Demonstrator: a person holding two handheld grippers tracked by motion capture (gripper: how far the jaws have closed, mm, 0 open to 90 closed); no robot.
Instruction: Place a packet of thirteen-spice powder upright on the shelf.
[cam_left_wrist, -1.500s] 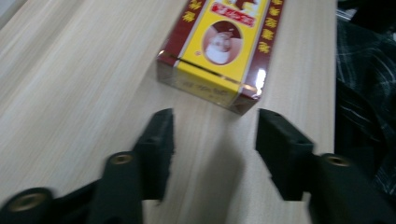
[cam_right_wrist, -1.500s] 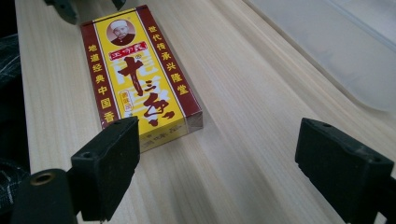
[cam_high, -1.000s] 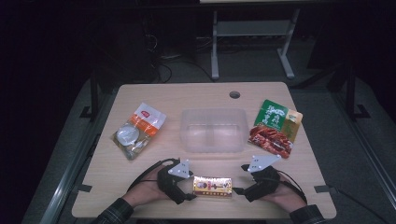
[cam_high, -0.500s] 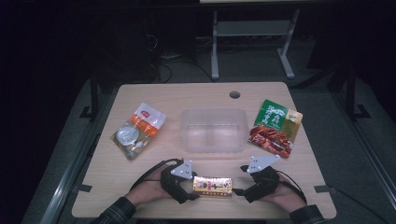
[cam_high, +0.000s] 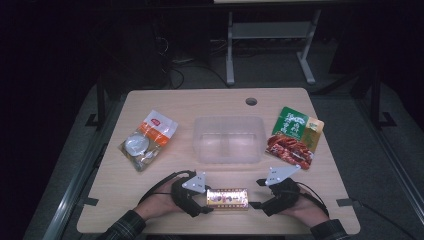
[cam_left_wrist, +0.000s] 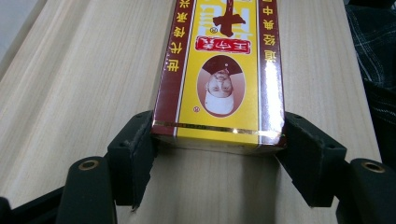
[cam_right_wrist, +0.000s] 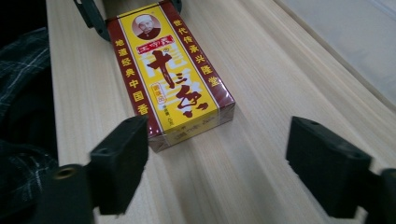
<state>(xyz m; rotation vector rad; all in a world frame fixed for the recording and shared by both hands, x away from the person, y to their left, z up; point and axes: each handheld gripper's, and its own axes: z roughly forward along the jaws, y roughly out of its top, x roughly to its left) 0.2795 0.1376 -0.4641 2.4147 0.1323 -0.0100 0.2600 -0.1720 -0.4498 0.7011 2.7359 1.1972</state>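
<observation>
A long yellow and dark-red box (cam_high: 227, 198) lies flat near the table's front edge, between both grippers. My left gripper (cam_high: 204, 200) is at the box's left end. In the left gripper view its jaws have just been closing, and both pads (cam_left_wrist: 135, 149) touch the sides of the box (cam_left_wrist: 219, 84). My right gripper (cam_high: 255, 204) is at the other end. Its jaws have also been closing but still stand wide in the right gripper view (cam_right_wrist: 224, 163). There the box (cam_right_wrist: 170, 74) ends close by the left pad (cam_right_wrist: 123, 158), and the right pad is well clear.
A clear plastic container (cam_high: 228, 139) stands in the middle of the table. A white and orange snack bag (cam_high: 148, 140) lies at the left, and a green and red packet (cam_high: 295, 137) at the right. A cable hole (cam_high: 251, 101) is at the far edge.
</observation>
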